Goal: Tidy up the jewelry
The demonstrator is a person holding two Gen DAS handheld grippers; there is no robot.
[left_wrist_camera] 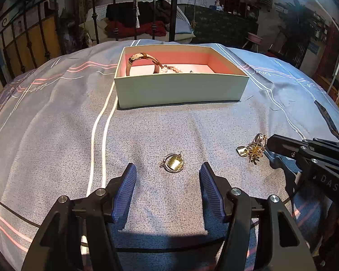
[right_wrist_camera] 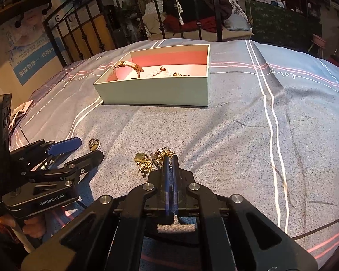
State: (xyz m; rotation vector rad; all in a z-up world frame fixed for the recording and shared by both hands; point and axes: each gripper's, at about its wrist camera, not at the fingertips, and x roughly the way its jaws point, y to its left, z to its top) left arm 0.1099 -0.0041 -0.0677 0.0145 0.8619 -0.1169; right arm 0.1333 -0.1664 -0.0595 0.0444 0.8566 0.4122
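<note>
A pale green box [left_wrist_camera: 180, 88] with a pink inside stands on the bed; it holds a watch [left_wrist_camera: 142, 59] and pearl pieces [left_wrist_camera: 169, 69]. It also shows in the right wrist view [right_wrist_camera: 156, 92]. A gold round earring [left_wrist_camera: 174, 163] lies on the bedspread between the open fingers of my left gripper [left_wrist_camera: 168, 171]. My right gripper [right_wrist_camera: 169, 158] is shut on a gold jewelry cluster [right_wrist_camera: 160, 154]; part of the cluster [right_wrist_camera: 144, 163] rests on the cloth to its left. The right gripper also shows in the left wrist view [left_wrist_camera: 269, 143], at the cluster [left_wrist_camera: 252, 150].
The grey-blue bedspread [left_wrist_camera: 56, 135] has white and pink stripes. A black iron bed rail [left_wrist_camera: 90, 11] stands behind the box. A dark flat object [left_wrist_camera: 327, 117] lies at the bed's right edge. The left gripper shows at the left of the right wrist view [right_wrist_camera: 79, 149].
</note>
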